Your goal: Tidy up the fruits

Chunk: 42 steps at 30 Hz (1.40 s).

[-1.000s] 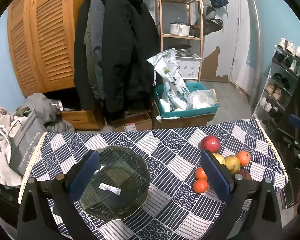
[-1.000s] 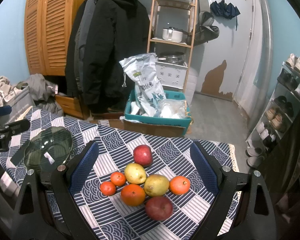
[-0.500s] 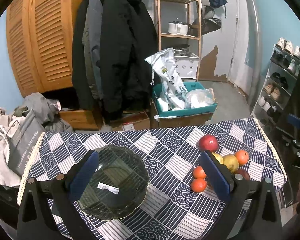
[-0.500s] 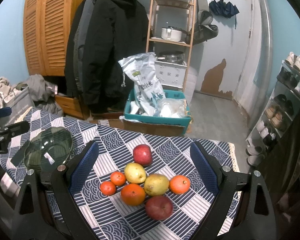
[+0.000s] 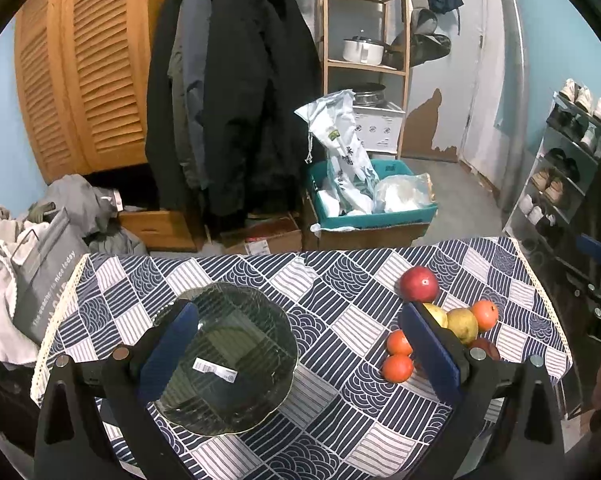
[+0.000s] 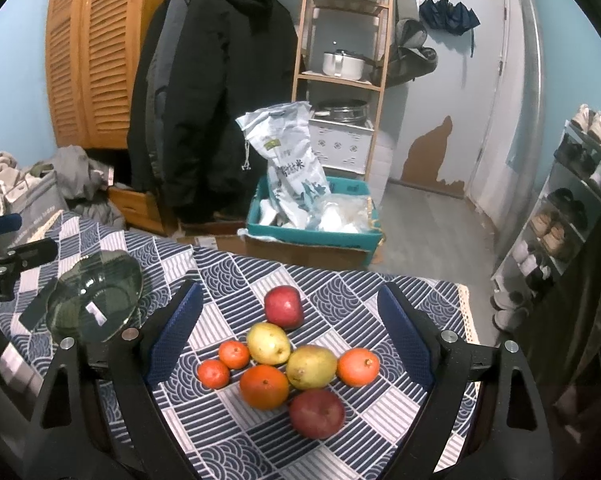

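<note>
- A glass bowl [image 5: 224,356] sits on the left part of the tabletop [image 5: 340,320], which is covered by a blue-and-white patterned cloth. Nothing lies in it but a white sticker label on the glass.
- On the floor beyond the tabletop, a teal crate [image 6: 312,232] rests on a cardboard box and holds a printed white sack [image 6: 288,168] standing upright and a clear plastic bag.
- The fruits lie in a loose cluster on the right part of the tabletop, well apart from the bowl.
- At the far end is a red apple [image 6: 283,306]; a second red apple [image 6: 317,414] is nearest the camera.
- Two yellow-green pears [image 6: 269,343] lie between them, touching each other.
- Two small tangerines [image 6: 234,354] lie to the left, a big orange [image 6: 264,386] sits in front, and another orange [image 6: 358,367] is on the right.
- The left gripper [image 5: 300,356] hovers over the tabletop with its fingers [image 5: 168,350] apart, the bowl seen between them, not touched.
- The right gripper [image 6: 290,344] hovers above the fruit; its jaws are closing but stand wide, the fruit below them and unpressed.
- Compared with a second ago, the bowl, the fruits and the crate lie as they did, and both grippers hang at much the same spot; only the right fingers [image 6: 176,336] sit slightly closer together.
</note>
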Tool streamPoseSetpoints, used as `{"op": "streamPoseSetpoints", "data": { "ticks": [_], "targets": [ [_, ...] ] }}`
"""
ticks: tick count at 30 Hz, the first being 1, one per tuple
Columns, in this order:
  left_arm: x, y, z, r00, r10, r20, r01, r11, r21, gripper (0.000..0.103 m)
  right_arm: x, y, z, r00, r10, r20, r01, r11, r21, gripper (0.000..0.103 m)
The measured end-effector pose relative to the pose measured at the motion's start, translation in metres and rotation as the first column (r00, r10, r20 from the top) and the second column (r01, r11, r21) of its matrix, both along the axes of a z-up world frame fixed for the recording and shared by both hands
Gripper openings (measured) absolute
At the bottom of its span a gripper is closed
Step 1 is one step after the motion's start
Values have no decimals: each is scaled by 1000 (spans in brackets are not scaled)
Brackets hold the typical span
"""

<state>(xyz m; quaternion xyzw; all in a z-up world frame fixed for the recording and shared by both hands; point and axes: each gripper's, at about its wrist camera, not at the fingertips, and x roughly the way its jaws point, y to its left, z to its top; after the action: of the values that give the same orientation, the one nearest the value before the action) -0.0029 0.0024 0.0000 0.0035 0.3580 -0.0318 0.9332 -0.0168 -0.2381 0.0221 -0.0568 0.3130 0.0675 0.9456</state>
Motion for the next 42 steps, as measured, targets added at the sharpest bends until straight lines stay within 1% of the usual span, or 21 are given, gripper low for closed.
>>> {"op": "streamPoseSetpoints", "data": {
  "ticks": [10,14,17,22,35,42],
  "targets": [
    [2,0,-1,1000,-7,-1,7,1000,-18,102,0,-1,0,1000,0,-1,0,1000,5,89],
    [2,-2,-2,1000,7,3,-7,1000,4,102,0,-1,0,1000,2,-2,-2,1000,7,89],
    [2,-3,-4,1000,3,-3,-3,1000,-4,102,1,-1,0,1000,3,-6,-3,1000,11,89],
    [0,-2,-4,1000,4,13,-4,1000,-3,102,2,-2,0,1000,4,-10,-4,1000,16,89],
    [1,-5,-6,1000,-5,-13,5,1000,7,102,2,-4,-1,1000,1,-11,0,1000,20,89],
    [-3,-7,1,1000,-3,30,3,1000,-1,102,2,-7,0,1000,-4,-8,4,1000,22,89]
  ]
}}
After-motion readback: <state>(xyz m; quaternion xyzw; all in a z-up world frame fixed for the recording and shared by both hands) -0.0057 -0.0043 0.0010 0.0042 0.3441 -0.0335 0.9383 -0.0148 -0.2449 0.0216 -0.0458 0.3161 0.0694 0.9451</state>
